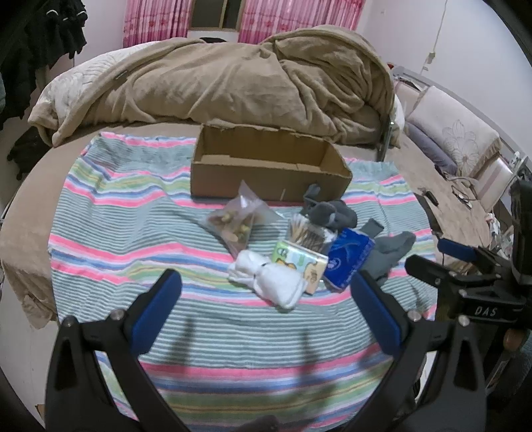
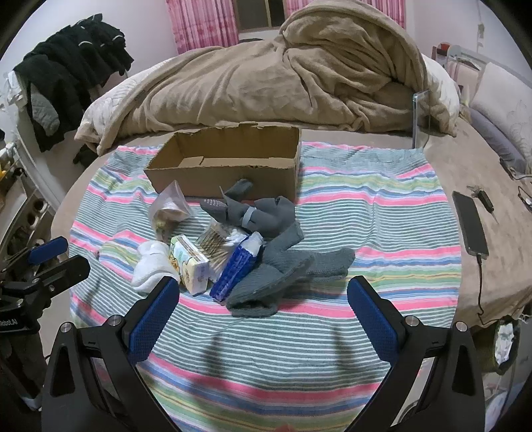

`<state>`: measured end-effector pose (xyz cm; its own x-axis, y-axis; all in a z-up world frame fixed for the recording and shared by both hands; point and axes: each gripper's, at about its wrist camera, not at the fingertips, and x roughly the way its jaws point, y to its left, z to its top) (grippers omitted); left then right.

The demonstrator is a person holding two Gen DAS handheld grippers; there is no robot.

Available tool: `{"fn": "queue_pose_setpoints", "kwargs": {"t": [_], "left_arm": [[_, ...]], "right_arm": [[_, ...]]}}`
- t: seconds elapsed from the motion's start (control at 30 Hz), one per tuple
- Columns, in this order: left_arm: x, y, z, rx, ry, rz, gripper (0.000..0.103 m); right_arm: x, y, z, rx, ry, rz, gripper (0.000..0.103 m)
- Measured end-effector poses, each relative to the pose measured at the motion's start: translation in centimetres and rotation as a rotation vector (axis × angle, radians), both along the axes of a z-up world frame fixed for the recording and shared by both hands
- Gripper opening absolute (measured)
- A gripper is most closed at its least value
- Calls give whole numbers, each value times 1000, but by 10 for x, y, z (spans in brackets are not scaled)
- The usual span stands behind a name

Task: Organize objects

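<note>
Sitting in a loose pile on the striped pastel towel (image 2: pixel 349 212): a clear plastic bag of small brownish bits (image 2: pixel 168 207), a rolled white sock (image 2: pixel 151 266), a cartoon-printed tissue pack (image 2: pixel 189 262), a clear pack of cotton swabs (image 2: pixel 217 244), a blue plastic tissue pack (image 2: pixel 237 266), a bundled dark grey sock pair with a band (image 2: pixel 262 216) and flat grey knit socks (image 2: pixel 282 269). White sock touches the cartoon pack, which leans on the swabs; blue pack lies against the flat grey socks. Just behind the pile, an open brown cardboard box (image 2: pixel 226 166) with torn top edge, nothing visible inside (far corner hidden).

Left gripper (image 1: pixel 266 292) with blue pads hovers low over the towel, jaws spread wide, holding nothing; white sock (image 1: pixel 269 277) and cartoon pack (image 1: pixel 301 261) lie just ahead between its fingers. Right gripper (image 2: pixel 262 299) also spread wide and empty, near the flat grey socks, not touching.

Towel covers a tan bed sheet (image 2: pixel 482 186); crumpled tan blanket (image 2: pixel 299 76) heaped behind the box. Black phone with cable (image 2: pixel 470 227) on the sheet, well right of the pile. Pink curtains (image 2: pixel 202 26) at the back, black clothes (image 2: pixel 73 59) hanging left.
</note>
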<state>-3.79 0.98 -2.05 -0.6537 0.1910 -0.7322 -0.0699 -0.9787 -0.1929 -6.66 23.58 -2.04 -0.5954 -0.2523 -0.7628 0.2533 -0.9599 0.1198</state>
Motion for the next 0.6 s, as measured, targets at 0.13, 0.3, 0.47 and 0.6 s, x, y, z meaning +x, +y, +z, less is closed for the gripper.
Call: {"fn": "queue_pose_setpoints", "kwargs": {"t": [0.13, 0.3, 0.47, 0.6], "left_arm": [[-7, 1, -7, -5, -16, -8, 102], [-17, 3, -13, 0, -25, -11, 102], [-29, 5, -25, -3, -53, -15, 102], [-40, 8, -38, -1, -81, -23, 102]], "right_arm": [[-7, 1, -6, 4, -12, -8, 103], [-18, 5, -16, 10, -36, -18, 103], [-29, 10, -29, 15, -66, -31, 103], [-37, 13, -39, 14, -93, -29, 103]]}}
